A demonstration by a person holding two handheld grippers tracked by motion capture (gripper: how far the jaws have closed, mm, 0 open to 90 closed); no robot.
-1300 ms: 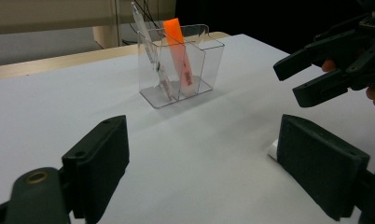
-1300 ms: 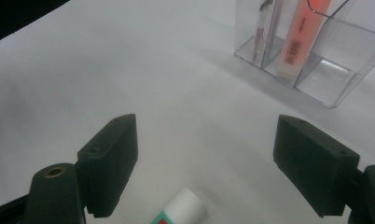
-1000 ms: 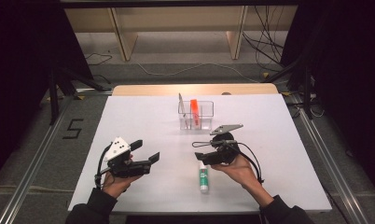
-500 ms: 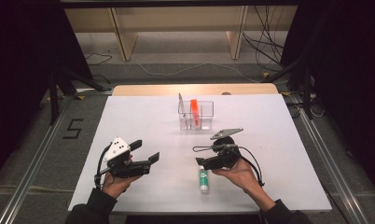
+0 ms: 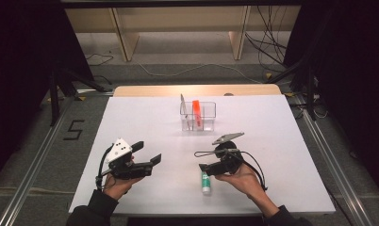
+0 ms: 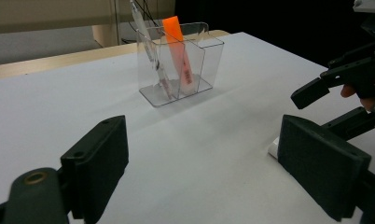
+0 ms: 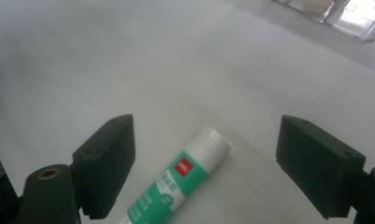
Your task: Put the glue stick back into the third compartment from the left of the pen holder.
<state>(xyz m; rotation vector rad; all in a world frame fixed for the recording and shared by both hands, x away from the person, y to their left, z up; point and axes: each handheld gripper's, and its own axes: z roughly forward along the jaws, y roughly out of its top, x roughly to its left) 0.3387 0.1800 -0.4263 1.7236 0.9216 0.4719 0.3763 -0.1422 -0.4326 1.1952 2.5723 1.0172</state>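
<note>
A green and white glue stick [image 5: 205, 181] [image 7: 176, 186] lies on the white table top [image 5: 282, 141] near the front. My right gripper [image 5: 202, 162] [image 7: 211, 163] hovers just over its white cap end, open, with the stick lying between and below the jaws, untouched. My left gripper [image 5: 146, 153] [image 6: 209, 163] is held at the front left, open and empty, pointing right. In the left gripper view the right gripper [image 6: 330, 105] stands at the right, with the stick's cap [image 6: 273, 147] peeking out beside my own jaw.
A clear divided organiser [image 5: 198, 116] [image 6: 181, 60] stands at mid-table towards the back, holding an orange stick [image 5: 195, 109] and a thin pen [image 5: 183, 104]. A wooden edge [image 5: 197, 90] borders the table's far side. Cables lie on the floor beyond.
My right gripper has come a little nearer and lower over the glue stick. The left gripper has stayed put.
</note>
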